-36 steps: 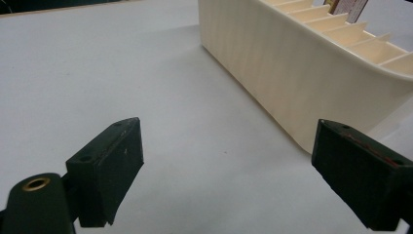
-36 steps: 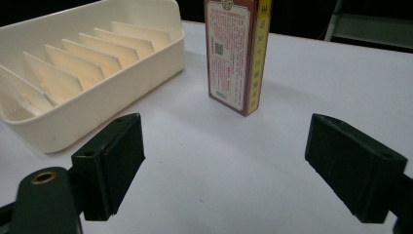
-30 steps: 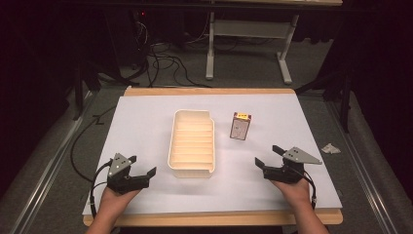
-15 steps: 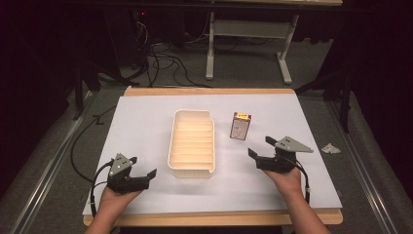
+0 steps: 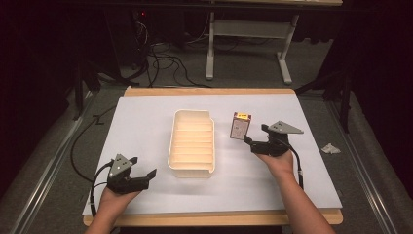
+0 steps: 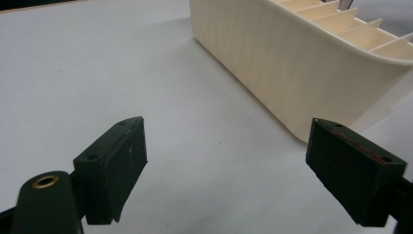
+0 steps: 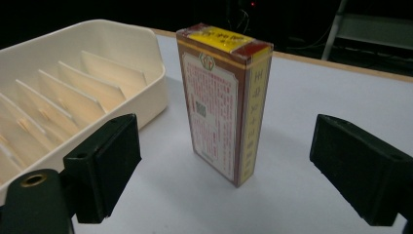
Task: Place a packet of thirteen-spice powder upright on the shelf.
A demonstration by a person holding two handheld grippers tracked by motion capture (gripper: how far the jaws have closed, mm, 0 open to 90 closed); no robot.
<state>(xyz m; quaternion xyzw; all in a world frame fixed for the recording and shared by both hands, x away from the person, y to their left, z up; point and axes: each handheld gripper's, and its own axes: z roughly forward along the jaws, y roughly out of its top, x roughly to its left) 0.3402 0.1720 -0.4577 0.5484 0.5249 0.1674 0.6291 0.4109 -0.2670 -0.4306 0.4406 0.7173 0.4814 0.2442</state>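
Note:
A small upright box, brown with a yellow top and printed text, stands on the white table sheet right of a cream tray with slotted dividers. My right gripper is open just in front of the box, its jaws level with the box's sides and apart from it. My left gripper is open near the table's front left, aimed at the tray's near corner, nothing between its jaws.
The tray's slots look empty. A crumpled scrap of paper lies on the floor to the right of the table. Cables and a desk frame are beyond the far edge.
My right gripper has moved forward and left across the sheet, from near the front right up to the box. The left gripper has stayed in place.

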